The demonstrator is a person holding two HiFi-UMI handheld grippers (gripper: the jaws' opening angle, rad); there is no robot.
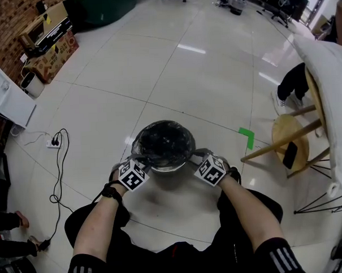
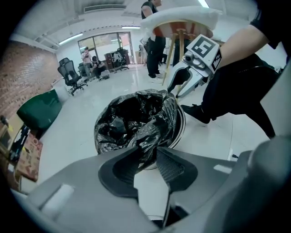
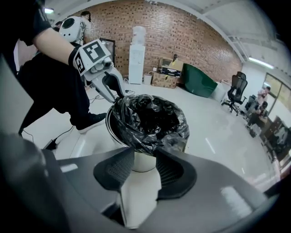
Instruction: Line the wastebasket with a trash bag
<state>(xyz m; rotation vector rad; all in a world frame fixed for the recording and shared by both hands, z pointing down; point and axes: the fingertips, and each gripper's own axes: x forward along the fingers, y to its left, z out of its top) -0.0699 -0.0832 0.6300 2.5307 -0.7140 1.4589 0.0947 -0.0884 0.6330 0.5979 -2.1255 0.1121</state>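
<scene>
Left gripper point(image 2: 151, 152) nips a trash bag point(image 2: 136, 116) fold, right gripper point(image 3: 144, 152) gapes empty beside the wastebasket point(image 3: 143, 164), centre of the head view, so a one-sided tug could tear the film or drag it off the rim.

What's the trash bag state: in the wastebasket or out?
In. The black trash bag sits inside the wastebasket, mouth open, with its crumpled edge spilling over part of the rim.

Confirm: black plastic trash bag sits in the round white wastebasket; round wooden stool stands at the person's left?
Wrong side: the head view shows the round wooden stool at the person's right. The black plastic trash bag does sit in the round white wastebasket.
</scene>
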